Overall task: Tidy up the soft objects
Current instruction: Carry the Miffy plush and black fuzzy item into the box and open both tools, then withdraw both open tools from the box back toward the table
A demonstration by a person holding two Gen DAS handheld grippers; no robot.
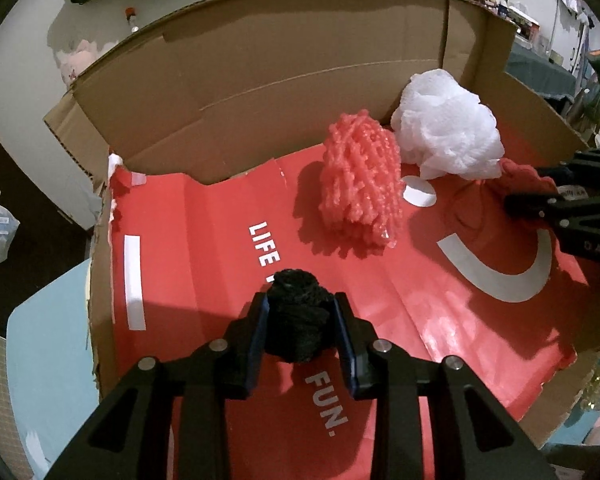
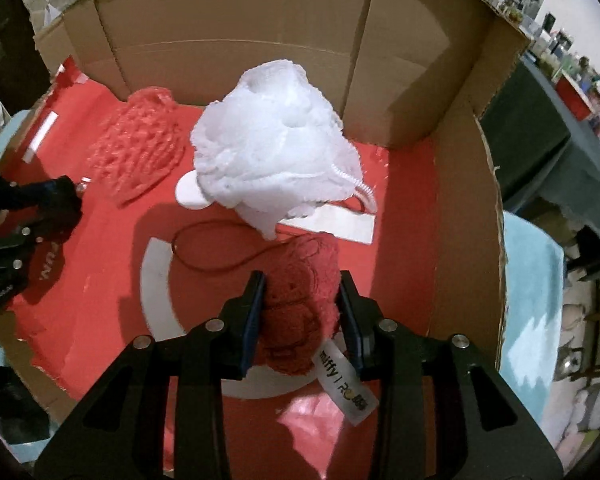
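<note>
Inside the cardboard box (image 1: 260, 92), on its red printed floor, two soft things already lie near the back right corner: a white mesh puff (image 2: 276, 144) just by the back wall, and a coral knobbly bundle (image 1: 360, 188) just to its left, so close that they seem to touch. Judging from that grouping, the box serves as the collecting place and the back of it is being filled first, which leaves the front floor free for what comes next.

The left gripper (image 1: 300, 324) holds a black knitted ball (image 1: 298, 316) over the middle of the floor, towards the front edge, above the white lettering. Its jaws stand partly closed and press the ball on both sides; whether the ball rests on the floor or hangs just above cannot be told.

The right gripper (image 2: 302, 312) is clamped likewise on a red crocheted piece (image 2: 300, 300) near the right wall, in front of the puff. Its jaws are drawn in to the width of the piece, squeezing it. A white label (image 2: 346, 388) hangs from the piece, and a thin red cord (image 2: 204, 256) trails from it across the floor. Both pieces seem ready to be set down beside the others.
</note>
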